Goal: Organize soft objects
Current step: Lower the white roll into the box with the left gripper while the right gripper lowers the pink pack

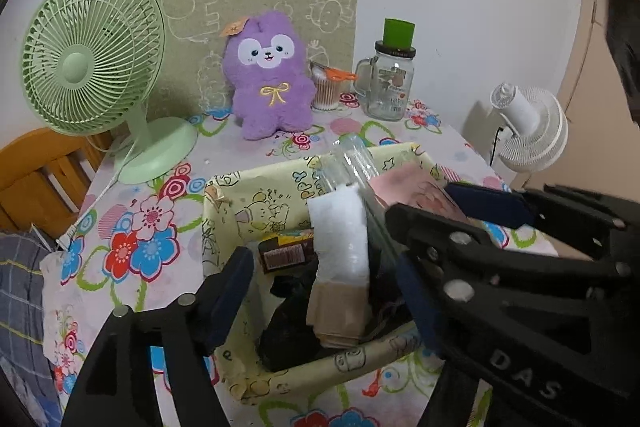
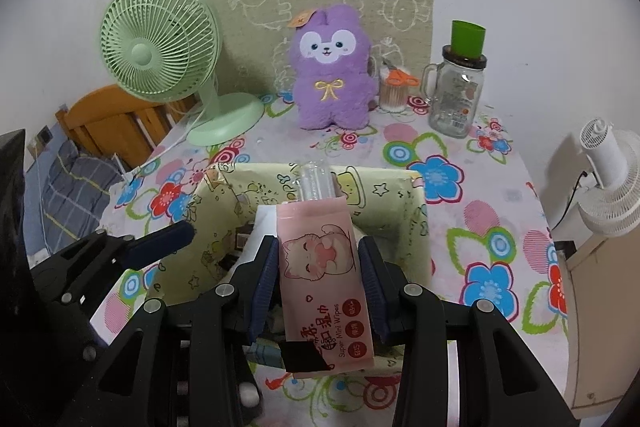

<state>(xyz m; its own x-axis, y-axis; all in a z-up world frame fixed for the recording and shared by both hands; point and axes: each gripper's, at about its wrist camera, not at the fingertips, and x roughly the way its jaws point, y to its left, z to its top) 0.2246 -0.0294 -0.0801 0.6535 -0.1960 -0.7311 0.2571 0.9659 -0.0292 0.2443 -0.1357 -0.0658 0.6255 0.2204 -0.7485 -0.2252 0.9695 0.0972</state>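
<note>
right hand-held gripper (image 2: 320, 275): you hold the wipes (image 2: 325, 283) pinched over the box (image 2: 416, 211) | left hand-held gripper (image 1: 324, 291): spread wide, holding nothing, beside it | risk: the slick pack slips, or you knock the tube (image 2: 316, 183) just ahead

Fluffy purple plush toy (image 2: 331, 67); glossy pink wipes pack (image 2: 324, 267); clear glass jar (image 2: 456, 95).

Surface (image 2: 472, 227), flower-print cloth. Directly on it: green fan (image 2: 160, 43) rear left; purple plush (image 2: 332, 67) rear centre; swab cup (image 2: 394, 95); glass mug jar (image 2: 456, 95); yellow cartoon-print box (image 2: 224, 211) in front.
</note>
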